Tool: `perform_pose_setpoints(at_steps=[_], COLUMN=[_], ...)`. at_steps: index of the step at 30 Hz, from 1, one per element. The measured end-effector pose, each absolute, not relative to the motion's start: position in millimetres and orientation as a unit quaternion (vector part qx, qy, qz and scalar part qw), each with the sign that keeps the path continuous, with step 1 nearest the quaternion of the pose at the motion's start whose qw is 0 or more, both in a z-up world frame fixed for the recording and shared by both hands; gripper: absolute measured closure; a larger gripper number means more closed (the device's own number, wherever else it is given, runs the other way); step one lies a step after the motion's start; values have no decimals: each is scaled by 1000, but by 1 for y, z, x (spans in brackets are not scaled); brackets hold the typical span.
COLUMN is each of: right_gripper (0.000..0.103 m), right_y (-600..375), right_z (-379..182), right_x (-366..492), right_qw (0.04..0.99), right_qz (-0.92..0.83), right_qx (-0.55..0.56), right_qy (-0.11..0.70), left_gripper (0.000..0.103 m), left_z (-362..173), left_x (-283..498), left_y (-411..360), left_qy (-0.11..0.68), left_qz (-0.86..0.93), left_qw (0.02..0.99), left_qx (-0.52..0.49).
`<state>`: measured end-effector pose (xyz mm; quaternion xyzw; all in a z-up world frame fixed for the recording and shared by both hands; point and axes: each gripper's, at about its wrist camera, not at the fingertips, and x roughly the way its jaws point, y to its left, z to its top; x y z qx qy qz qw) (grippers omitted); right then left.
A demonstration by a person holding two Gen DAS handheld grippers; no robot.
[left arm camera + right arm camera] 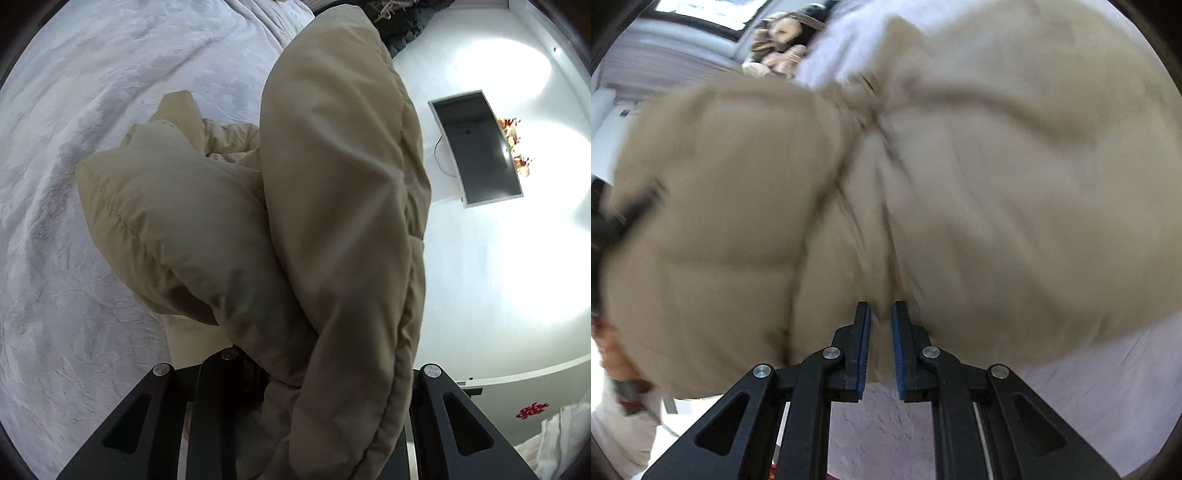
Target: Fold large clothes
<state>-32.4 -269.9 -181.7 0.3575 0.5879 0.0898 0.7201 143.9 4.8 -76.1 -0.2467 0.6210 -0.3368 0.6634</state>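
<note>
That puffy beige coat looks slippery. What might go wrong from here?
1. The left gripper holds a thick bunch of coat lifted off the bed; so bulky a fold might slide out of its jaws.
2. The right gripper pinches only a thin pleat, so a tug may pull it free.
3. The right view is blurred and the coat fills both views, so a crooked fold could go unnoticed.

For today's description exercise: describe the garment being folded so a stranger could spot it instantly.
Start at the wide white bedspread. On it, rising into the left gripper, is a beige puffer jacket. Its tan colour and stitched, puffy panels set it apart from the flat pale bedding.
</note>
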Motion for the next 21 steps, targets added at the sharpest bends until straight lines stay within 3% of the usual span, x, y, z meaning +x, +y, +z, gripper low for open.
perform_pose_setpoints(at_steps=[10,14,18,19,21], right_gripper=[94,93,92,92,92], right_y=[-301,-319,-346,-358,-383], right_z=[-225,-230,-212,-204,-189], right_x=[-44,-53,-65,-70,-78], right_qw=[681,650,645,649,660], right_qz=[102,120,129,128,115], right_qx=[473,524,535,533,528], right_qy=[550,537,530,527,522], left_gripper=[76,55,49,38,33], left_z=[-67,-76,-80,-83,-95], left_x=[153,157,163,164,166], left_y=[-105,-154,-191,-198,-215], left_qy=[662,678,673,671,670], left_qz=[-355,-391,-408,-415,-423], left_qw=[640,605,603,601,596], left_qx=[-162,-147,-128,-127,-127])
